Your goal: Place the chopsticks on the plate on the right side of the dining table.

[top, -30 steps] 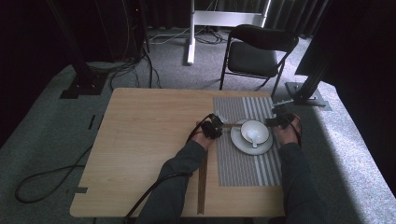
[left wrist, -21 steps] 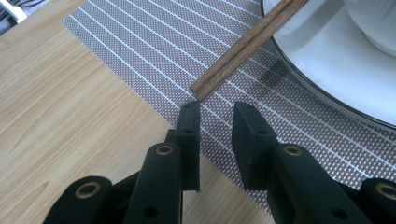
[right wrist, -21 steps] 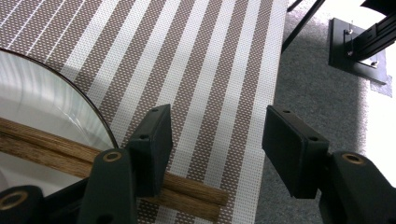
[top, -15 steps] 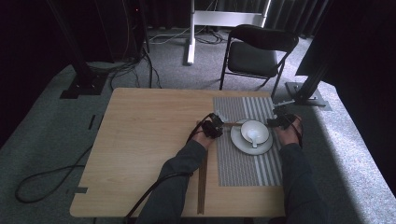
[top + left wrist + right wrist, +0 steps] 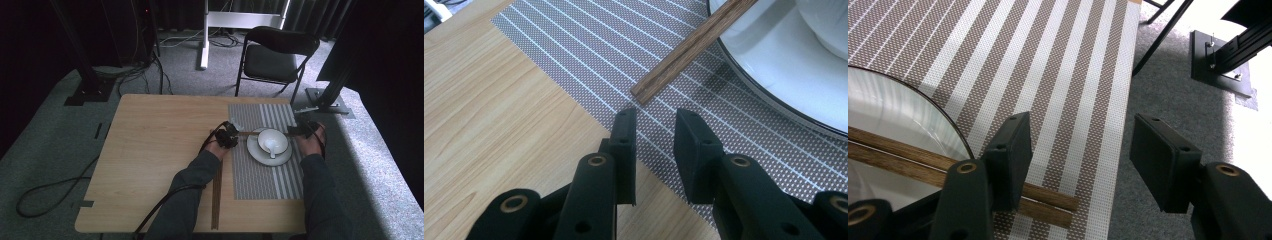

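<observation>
A pair of brown wooden chopsticks [image 5: 250, 133] lies across the far rim of a white plate [image 5: 260, 155], which holds a white bowl [image 5: 272, 139] with a spoon [image 5: 271, 146]. The plate sits on a striped placemat [image 5: 260, 182]. My left gripper [image 5: 229, 135] is at the chopsticks' left end. In its own view the left gripper [image 5: 655, 125] is open by a narrow gap, just short of the chopstick tips [image 5: 689, 52], gripping nothing. My right gripper [image 5: 305, 129] is at their right end. In the right gripper view it [image 5: 1083, 130] stands wide open, its left jaw over the chopsticks [image 5: 898, 155].
A second pair of chopsticks [image 5: 217, 195] lies along the placemat's left edge toward the table's front. The placemat's right edge [image 5: 1115, 125] runs along the table edge, with grey carpet beyond. A black folding chair [image 5: 280, 50] stands behind the table.
</observation>
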